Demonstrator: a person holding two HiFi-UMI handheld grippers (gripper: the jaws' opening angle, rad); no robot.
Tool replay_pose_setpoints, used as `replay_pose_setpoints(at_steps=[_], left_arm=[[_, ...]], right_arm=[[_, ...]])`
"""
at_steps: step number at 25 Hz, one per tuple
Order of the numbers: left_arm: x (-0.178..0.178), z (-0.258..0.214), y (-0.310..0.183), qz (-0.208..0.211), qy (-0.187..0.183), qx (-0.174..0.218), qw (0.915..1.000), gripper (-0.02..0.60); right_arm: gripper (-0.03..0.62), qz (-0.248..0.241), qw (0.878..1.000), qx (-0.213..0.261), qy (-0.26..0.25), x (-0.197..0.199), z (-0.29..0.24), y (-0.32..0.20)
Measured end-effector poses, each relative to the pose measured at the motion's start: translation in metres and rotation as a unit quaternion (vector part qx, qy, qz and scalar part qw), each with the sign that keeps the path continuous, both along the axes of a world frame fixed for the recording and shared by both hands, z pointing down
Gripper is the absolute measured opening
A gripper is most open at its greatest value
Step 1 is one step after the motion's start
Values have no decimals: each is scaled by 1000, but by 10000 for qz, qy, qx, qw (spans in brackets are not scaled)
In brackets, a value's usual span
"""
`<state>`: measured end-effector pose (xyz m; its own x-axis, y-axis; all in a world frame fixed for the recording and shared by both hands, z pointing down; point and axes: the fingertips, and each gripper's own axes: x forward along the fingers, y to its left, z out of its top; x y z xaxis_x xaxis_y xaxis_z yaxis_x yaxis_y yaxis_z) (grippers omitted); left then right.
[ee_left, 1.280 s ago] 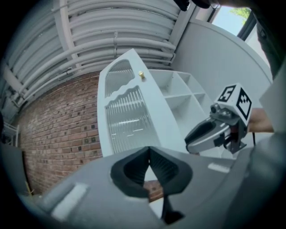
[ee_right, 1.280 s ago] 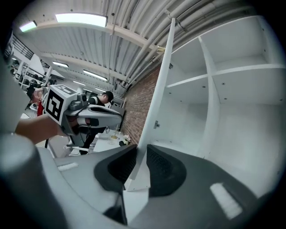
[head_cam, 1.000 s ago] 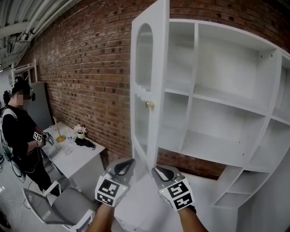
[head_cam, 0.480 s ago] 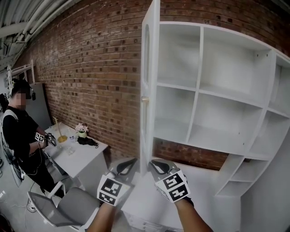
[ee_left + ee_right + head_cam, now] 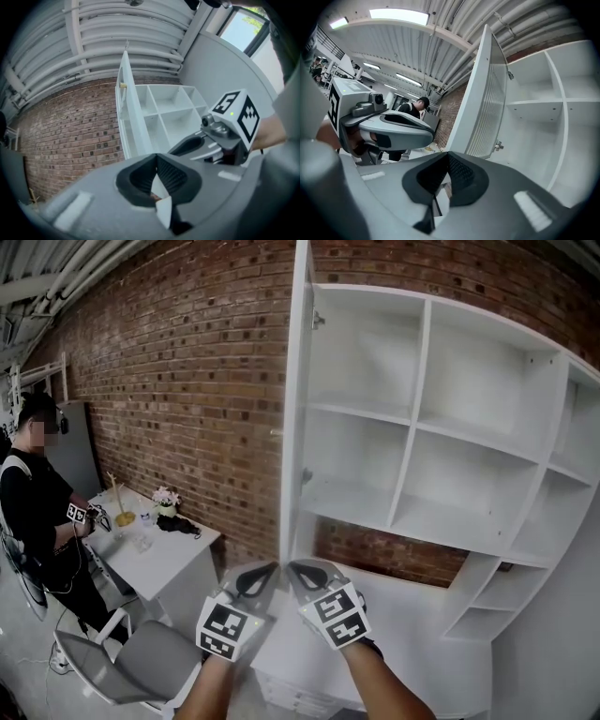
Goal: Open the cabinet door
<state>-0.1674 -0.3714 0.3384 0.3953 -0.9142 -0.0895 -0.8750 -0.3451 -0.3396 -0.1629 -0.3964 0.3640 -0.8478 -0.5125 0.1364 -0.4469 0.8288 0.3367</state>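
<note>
Left hand-held gripper: clenched, nothing between its jaws. It is held about level below the door's lower end and is not seen to touch anything.
Right hand-held gripper: clenched and empty, close beside the left, their tips nearly meeting. It is off the door as well.
Door: hinged at the cabinet's left side and swung well out. The head view sees it edge-on, about square to the cabinet front. The right gripper view shows its inner face with a ribbed panel.
Knob: on the outer face, toward the brick wall. Neither gripper is on it.
Cabinet: the left bays behind the door are fully exposed and their shelves are bare.
Work done: judged complete in substance, as the door stands open and the opening is unobstructed.
Work left: judged little. At most the door could be pushed further back toward the wall if full travel is wanted; otherwise only both grippers need withdrawing.
Risk: the door stands free with no grip on it. Whether it will hold this angle cannot be told.
Tabletop: to the left, well apart from the door, with flowers on it. A chair stands in front of it.
Person: stands at the tabletop's far end, clear of the door's swing.
Wall: brick, behind everything.
</note>
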Motion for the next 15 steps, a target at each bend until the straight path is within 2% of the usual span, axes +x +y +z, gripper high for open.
replay_pose_setpoints(at_steps=[6, 15], left_arm=[[-1, 0, 5, -191, 35, -12, 9998, 3], [5, -7, 15, -467, 102, 27, 9989, 3]], right_arm=[[3, -40, 9999, 60, -72, 12, -7, 8], [3, 306, 9987, 163, -385, 68, -30, 13]])
